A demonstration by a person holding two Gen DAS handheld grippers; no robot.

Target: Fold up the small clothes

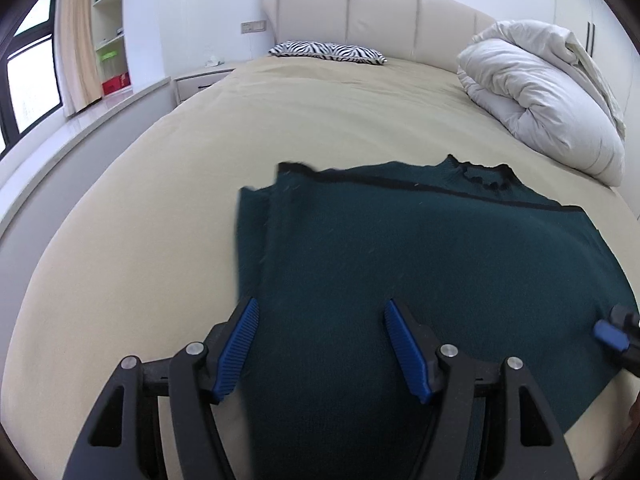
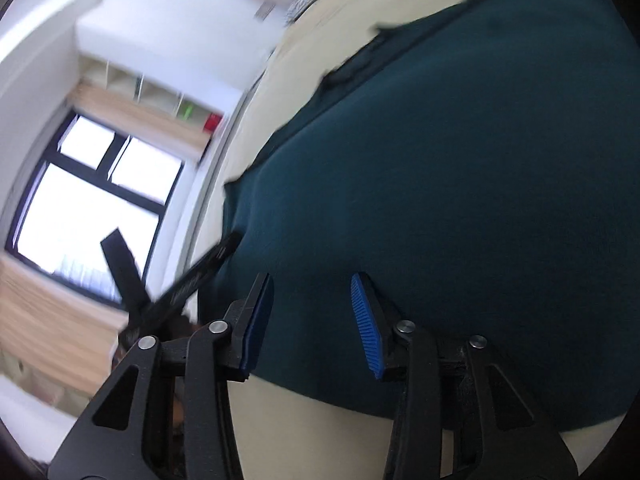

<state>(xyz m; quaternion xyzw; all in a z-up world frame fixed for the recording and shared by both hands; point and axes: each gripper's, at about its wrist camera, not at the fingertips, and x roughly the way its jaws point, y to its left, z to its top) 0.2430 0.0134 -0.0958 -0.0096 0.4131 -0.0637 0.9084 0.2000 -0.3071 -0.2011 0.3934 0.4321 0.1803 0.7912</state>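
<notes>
A dark green knitted top [image 1: 420, 248] with black trim lies flat on the beige bed sheet [image 1: 160, 208], its neckline [image 1: 486, 178] at the far end. Along its left side a strip of cloth is folded inward. My left gripper [image 1: 320, 306] hovers over the near hem, open, with nothing pinched between its blue pads [image 1: 236, 352]. A blue tip of my right gripper [image 1: 610, 334] shows at the garment's right edge. In the blurred, tilted right wrist view, the right gripper [image 2: 313, 280] is over the green top [image 2: 460, 184], jaws apart and pressing on nothing.
A rolled white duvet [image 1: 540, 92] sits at the far right of the bed, and a zebra-print pillow [image 1: 326, 52] lies by the padded headboard [image 1: 380, 12]. A nightstand [image 1: 200, 80], a window ledge [image 1: 80, 128] and shelves [image 1: 110, 28] run along the left.
</notes>
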